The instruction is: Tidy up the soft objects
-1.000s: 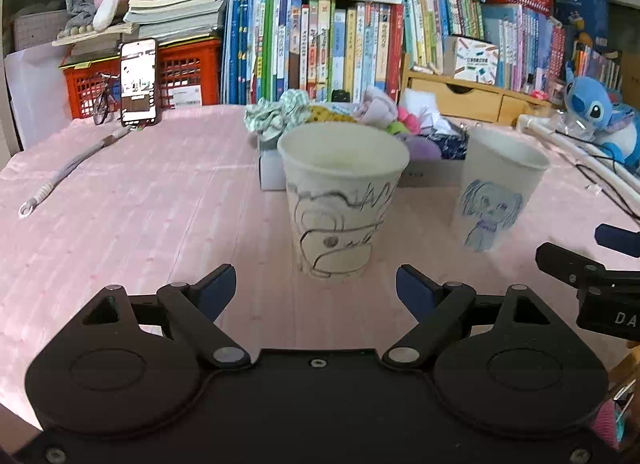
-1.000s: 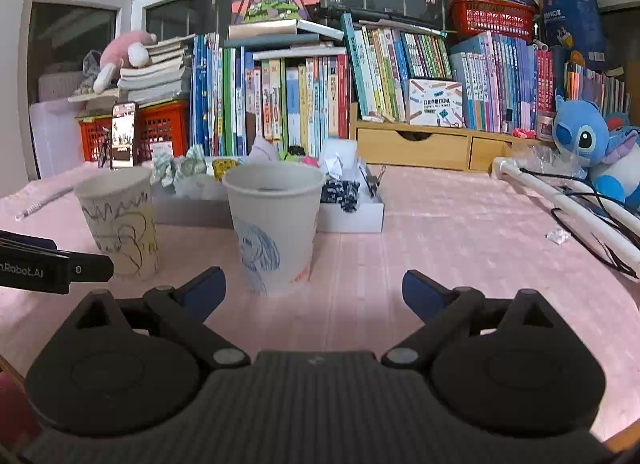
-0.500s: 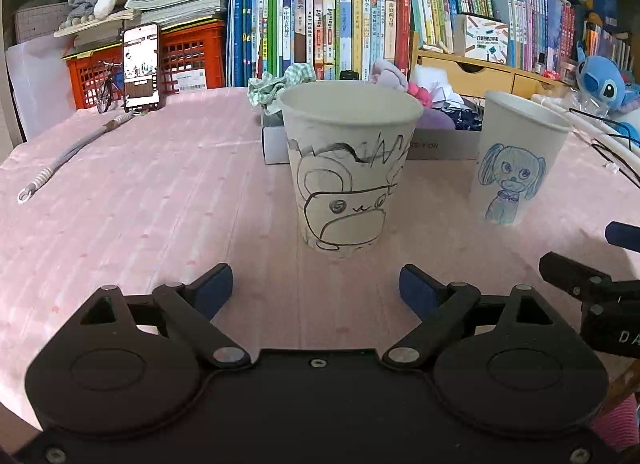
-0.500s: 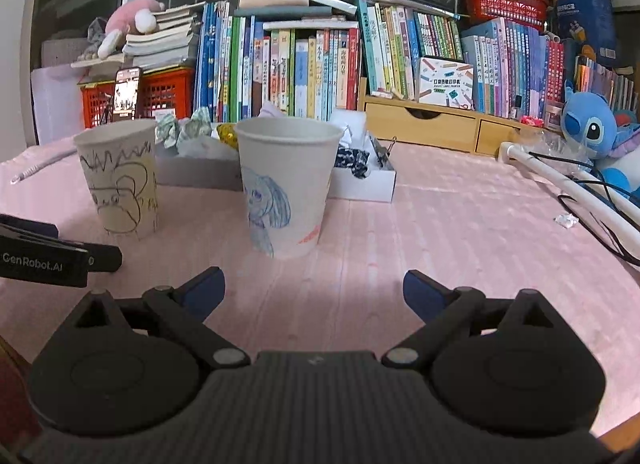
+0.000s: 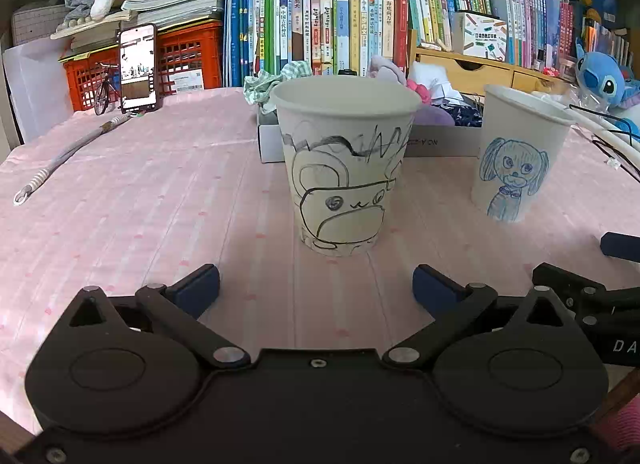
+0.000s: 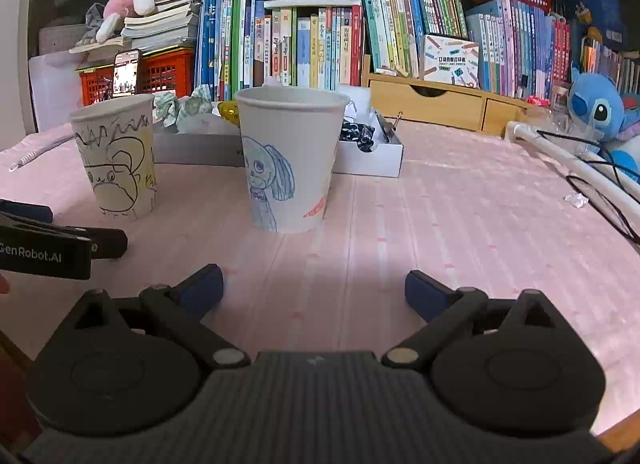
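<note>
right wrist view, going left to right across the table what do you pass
left tongs → cup with the black drawing → cup with the blue dog → white box → white tube → blue plush

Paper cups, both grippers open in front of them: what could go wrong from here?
1. The black-drawn cup and the blue-dog cup look empty and light; a pad from the left gripper or right gripper could tip one.
2. Squeezing hard may crumple the thin walls.
3. The soft items sit in the white box behind the cups; reaching over risks knocking them.
</note>
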A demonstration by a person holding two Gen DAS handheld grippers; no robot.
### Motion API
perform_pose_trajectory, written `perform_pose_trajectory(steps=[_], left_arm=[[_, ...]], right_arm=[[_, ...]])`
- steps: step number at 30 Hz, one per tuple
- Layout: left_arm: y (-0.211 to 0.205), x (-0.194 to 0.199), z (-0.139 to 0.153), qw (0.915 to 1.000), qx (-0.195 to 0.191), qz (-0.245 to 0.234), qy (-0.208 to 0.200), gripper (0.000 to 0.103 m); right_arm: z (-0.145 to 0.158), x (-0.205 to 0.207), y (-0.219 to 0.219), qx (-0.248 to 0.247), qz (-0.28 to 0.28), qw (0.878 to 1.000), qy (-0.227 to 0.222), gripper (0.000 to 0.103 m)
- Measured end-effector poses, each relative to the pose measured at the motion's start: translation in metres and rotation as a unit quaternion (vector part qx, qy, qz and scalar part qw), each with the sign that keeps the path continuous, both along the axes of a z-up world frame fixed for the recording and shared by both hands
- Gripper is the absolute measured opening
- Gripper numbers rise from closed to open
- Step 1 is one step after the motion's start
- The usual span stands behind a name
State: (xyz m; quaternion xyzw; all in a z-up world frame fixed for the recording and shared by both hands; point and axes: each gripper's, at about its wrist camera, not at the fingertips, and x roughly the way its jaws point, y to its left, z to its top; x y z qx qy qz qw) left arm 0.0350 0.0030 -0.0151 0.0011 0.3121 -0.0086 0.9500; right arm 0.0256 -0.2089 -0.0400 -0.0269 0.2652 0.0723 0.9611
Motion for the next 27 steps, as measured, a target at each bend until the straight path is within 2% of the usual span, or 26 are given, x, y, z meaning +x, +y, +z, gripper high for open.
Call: perform_pose_trajectory(steps=[27], left_arm=[[-0.0013,-0.0014,-0.0017,1.0000,0.001,0.001,-0.004,0.103]], right_arm=[[0.0005,0.0065,-0.0005,0.004,0.004,1.000,0.020,0.103]])
